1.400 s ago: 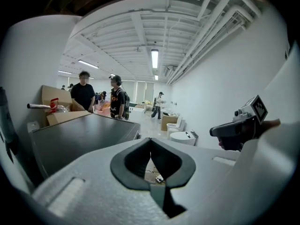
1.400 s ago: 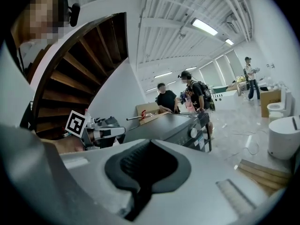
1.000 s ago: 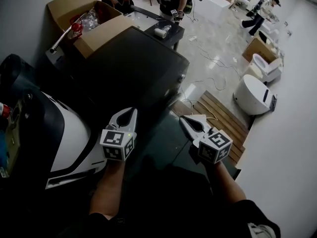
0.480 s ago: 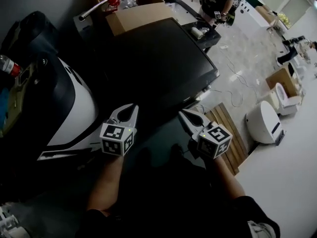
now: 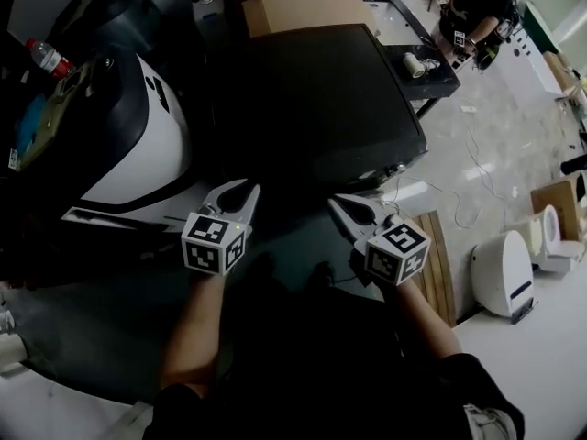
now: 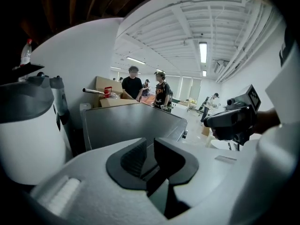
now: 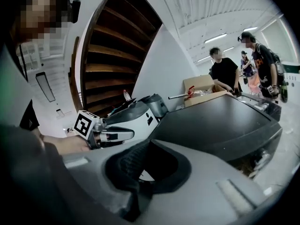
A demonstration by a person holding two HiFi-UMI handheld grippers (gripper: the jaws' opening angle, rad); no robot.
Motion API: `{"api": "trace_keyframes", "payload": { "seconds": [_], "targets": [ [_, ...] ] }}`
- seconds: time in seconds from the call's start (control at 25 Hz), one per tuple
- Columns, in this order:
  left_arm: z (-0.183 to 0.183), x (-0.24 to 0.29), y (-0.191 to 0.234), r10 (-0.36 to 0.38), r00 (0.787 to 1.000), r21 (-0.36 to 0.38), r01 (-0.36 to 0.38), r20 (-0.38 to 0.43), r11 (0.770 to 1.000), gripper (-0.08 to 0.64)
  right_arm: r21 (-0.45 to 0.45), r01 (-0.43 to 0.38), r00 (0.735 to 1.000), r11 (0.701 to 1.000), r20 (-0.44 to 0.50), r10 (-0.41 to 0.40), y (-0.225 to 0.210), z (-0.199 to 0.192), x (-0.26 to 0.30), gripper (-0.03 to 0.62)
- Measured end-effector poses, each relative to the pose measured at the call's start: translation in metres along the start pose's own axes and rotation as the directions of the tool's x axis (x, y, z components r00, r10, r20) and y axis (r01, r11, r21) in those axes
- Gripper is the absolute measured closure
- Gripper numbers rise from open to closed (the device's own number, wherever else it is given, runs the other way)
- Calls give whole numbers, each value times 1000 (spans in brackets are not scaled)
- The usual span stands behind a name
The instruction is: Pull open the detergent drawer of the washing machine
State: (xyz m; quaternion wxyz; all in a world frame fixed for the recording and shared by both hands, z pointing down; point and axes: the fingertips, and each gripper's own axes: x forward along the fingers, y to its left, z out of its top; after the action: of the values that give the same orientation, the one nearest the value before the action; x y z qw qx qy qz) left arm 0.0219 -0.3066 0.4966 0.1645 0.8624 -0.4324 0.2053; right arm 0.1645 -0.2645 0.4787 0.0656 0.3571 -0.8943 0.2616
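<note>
**Grippers hovering in front of the washing machine**

The dark-topped washing machine (image 5: 312,90) is filling the upper middle of the head view. Its front edge is facing lower right, and the detergent drawer cannot be picked out there. A white-and-black appliance (image 5: 138,145) is standing just beside it at the left, and a cardboard box (image 5: 303,12) is sitting behind it at the top edge. Below the machine, the left gripper (image 5: 246,189) is pointing toward it; its jaws have just been opening to a narrow gap with nothing between them. To its right, the right gripper (image 5: 337,204) is holding its jaws together, empty.
</note>
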Motion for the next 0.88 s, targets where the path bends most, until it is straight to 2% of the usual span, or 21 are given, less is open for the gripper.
{"api": "trace_keyframes", "payload": {
  "seconds": [0.04, 0.16, 0.28, 0.48, 0.64, 0.88],
  "targets": [
    [-3, -2, -5, 17, 1000, 7, -17, -4, 1000, 483, 3, -15, 1000, 1000, -6, 15, -1, -3, -5, 589],
    [-13, -10, -13, 61, 998, 31, -60, -23, 998, 479, 11, -45, 999, 999, -29, 45, -2, -10, -14, 589],
    [-30, -13, -16, 66, 995, 69, -61, -76, 996, 456, 18, -57, 997, 998, -44, 58, 1, -15, -13, 589],
    [-57, -6, -10, 48, 982, 170, -17, -183, 985, 408, 50, -55, 997, 997, -54, 58, 2, -16, 5, 589],
    [-76, 7, -3, 33, 966, 256, 35, -257, 966, 391, 45, -70, 994, 997, -80, 74, 13, -21, 19, 589],
    [-98, 25, 5, 29, 939, 358, 101, -342, 928, 390, 67, -53, 992, 996, -108, 60, 14, -35, 24, 589]
  ]
}}
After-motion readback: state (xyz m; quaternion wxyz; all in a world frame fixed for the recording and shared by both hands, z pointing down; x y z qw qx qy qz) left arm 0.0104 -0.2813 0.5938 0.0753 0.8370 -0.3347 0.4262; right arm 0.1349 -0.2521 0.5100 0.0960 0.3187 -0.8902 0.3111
